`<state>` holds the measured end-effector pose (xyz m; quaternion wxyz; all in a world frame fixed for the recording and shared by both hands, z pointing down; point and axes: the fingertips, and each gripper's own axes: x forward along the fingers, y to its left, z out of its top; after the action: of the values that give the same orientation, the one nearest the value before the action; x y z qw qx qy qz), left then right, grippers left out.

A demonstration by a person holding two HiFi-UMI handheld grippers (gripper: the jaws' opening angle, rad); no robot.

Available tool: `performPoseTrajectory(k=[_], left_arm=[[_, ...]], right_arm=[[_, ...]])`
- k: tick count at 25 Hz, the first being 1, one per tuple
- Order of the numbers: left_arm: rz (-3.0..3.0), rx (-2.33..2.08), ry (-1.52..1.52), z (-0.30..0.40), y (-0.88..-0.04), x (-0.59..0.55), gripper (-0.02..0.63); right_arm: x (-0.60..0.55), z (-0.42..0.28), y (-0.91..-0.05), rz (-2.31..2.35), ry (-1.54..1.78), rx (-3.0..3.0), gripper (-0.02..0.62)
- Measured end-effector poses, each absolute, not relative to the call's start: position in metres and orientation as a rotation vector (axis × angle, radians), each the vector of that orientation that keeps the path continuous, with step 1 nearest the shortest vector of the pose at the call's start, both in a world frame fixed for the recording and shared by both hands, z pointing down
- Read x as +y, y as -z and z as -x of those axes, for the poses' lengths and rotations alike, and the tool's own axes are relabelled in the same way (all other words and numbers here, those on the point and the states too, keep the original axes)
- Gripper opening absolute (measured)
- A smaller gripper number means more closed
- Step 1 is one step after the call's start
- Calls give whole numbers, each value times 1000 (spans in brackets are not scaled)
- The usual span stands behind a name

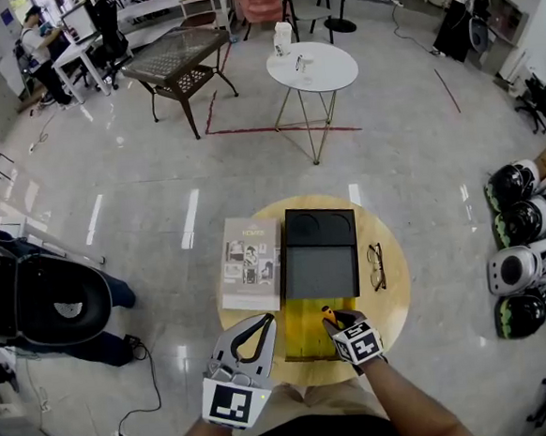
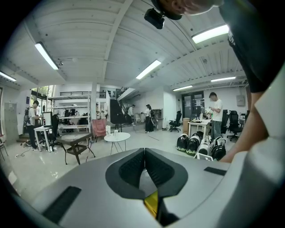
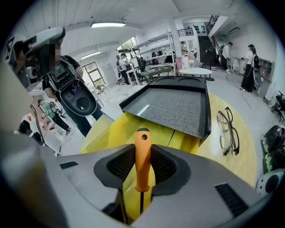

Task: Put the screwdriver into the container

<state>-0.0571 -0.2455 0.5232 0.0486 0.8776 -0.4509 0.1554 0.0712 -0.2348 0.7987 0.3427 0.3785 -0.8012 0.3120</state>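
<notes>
The right gripper (image 1: 333, 322), fingers clamped on the screwdriver (image 3: 143, 153) by its orange handle above the yellow container (image 1: 303, 330) on the counter (image 1: 391, 278), could drop it askew across the rim if it releases early, while the left gripper (image 2: 144, 155), fingers together and empty, steadies nothing.

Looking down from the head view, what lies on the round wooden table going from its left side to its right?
A booklet → black tray → glasses.
</notes>
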Motion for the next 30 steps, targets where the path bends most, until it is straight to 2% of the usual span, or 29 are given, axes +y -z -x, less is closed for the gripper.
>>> performPoseTrajectory(k=[12, 15, 17, 21, 30], left_arm=[[-2693, -1409, -418, 75, -494, -230, 18], [-2658, -1442, -361, 85, -485, -228, 18], [-2652, -1455, -297, 89, -476, -227, 18], [-2689, -1408, -232, 90, -468, -222, 18], [-2722, -1394, -288, 96, -470, -212, 18]], right_arm=[[-230, -83, -766, -1105, -759, -2119, 127], [-228, -88, -728, -1178, -735, -2204, 89], [-225, -90, -700, -1226, -713, -2263, 11], [-216, -90, -653, -1265, -628, -2356, 14], [-201, -85, -595, -1325, -500, -2432, 14]])
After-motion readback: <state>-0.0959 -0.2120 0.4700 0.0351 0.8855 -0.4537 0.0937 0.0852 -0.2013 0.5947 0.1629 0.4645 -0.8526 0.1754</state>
